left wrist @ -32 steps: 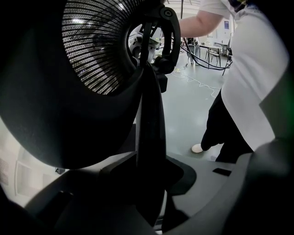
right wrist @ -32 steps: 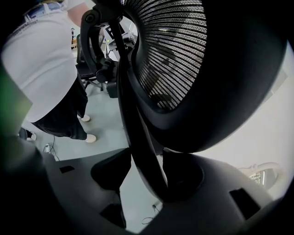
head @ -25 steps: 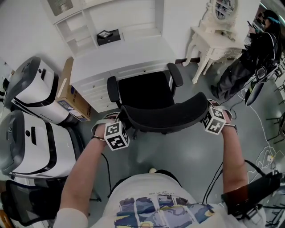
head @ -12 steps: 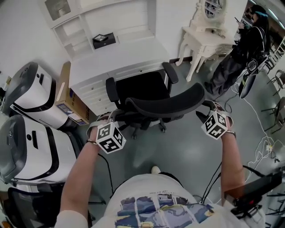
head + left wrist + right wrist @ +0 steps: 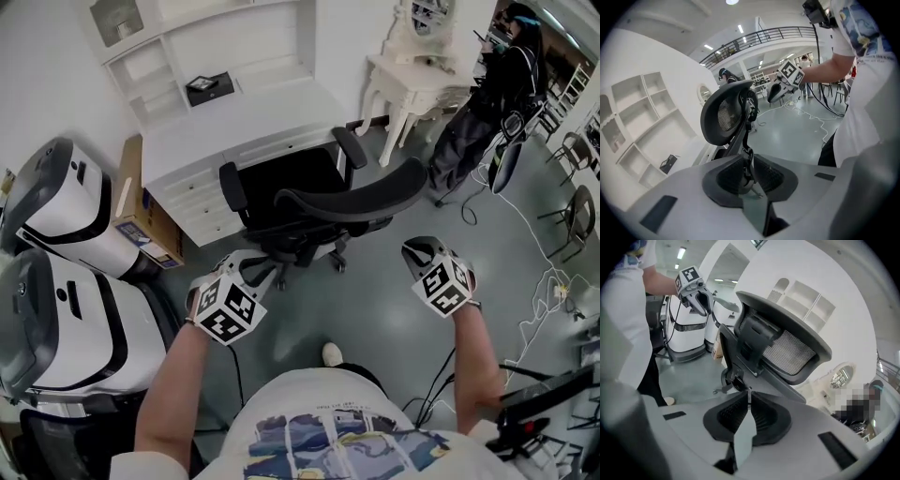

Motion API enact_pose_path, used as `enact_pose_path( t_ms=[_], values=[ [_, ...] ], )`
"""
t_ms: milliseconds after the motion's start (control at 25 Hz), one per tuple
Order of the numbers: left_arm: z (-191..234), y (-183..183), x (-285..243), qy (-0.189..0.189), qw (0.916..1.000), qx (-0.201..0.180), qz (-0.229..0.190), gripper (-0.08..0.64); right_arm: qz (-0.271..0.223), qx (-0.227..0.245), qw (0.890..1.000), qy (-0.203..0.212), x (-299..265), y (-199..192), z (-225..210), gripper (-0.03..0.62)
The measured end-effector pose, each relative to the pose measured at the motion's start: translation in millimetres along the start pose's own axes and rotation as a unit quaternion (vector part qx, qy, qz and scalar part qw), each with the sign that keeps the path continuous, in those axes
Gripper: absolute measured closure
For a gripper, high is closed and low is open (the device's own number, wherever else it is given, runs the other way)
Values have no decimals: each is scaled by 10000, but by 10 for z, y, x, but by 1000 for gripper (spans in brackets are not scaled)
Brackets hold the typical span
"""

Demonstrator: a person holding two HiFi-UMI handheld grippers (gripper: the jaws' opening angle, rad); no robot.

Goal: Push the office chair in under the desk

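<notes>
Your left gripper [image 5: 253,270] hangs just off the backrest's left end with its jaws closing to a narrow slit and nothing between them. Your right gripper [image 5: 419,251] stands a little clear of the backrest's other end, its jaws also closing, the pads all but met on empty air, so neither tool has hold of anything. The office chair [image 5: 352,199] faces the desk [image 5: 234,117], its seat at the desk's front edge below the white top and its curved backrest on the side away from the desk, towards you. I cannot tell how far the seat reaches beneath the top, so I judge the push possibly unfinished. A small black item [image 5: 208,84] lies at the desk's back, under the shelves. A cardboard box [image 5: 141,211] leans against the desk's left end, and two large white machines [image 5: 56,202] stand beyond it. To the desk's right is a white dressing table [image 5: 412,80], with a person [image 5: 483,103] farther out and loose cables [image 5: 548,291] on the floor. If you push again with closed tips, they may skid off the rounded backrest. A shove on one end only could swivel the chair or roll it crooked. The armrests [image 5: 349,148] could then knock the desk's drawer front, or the base could drift towards the box.
</notes>
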State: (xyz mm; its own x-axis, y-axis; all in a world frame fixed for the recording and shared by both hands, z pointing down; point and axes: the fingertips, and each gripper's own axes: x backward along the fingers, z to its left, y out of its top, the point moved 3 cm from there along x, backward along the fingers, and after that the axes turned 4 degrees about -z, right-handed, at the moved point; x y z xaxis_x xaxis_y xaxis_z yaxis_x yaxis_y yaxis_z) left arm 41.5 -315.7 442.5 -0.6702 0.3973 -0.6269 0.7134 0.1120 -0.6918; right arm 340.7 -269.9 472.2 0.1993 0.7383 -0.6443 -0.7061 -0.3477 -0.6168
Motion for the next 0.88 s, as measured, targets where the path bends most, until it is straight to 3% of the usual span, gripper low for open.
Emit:
enact_pose_path(
  t_ms=[280, 640, 880],
  values=[
    [-299, -38, 346, -188, 9990, 240, -327, 543, -399, -597, 9974, 37, 276, 320, 642, 560],
    [-676, -32, 816, -684, 9871, 1011, -1032, 546, -936, -1316, 9866, 218, 613, 767, 1372, 561],
    [-845, -147, 1038, -734, 9836, 1189, -1144, 546, -1094, -1571, 9810, 302, 714, 939, 1743, 563]
  ],
)
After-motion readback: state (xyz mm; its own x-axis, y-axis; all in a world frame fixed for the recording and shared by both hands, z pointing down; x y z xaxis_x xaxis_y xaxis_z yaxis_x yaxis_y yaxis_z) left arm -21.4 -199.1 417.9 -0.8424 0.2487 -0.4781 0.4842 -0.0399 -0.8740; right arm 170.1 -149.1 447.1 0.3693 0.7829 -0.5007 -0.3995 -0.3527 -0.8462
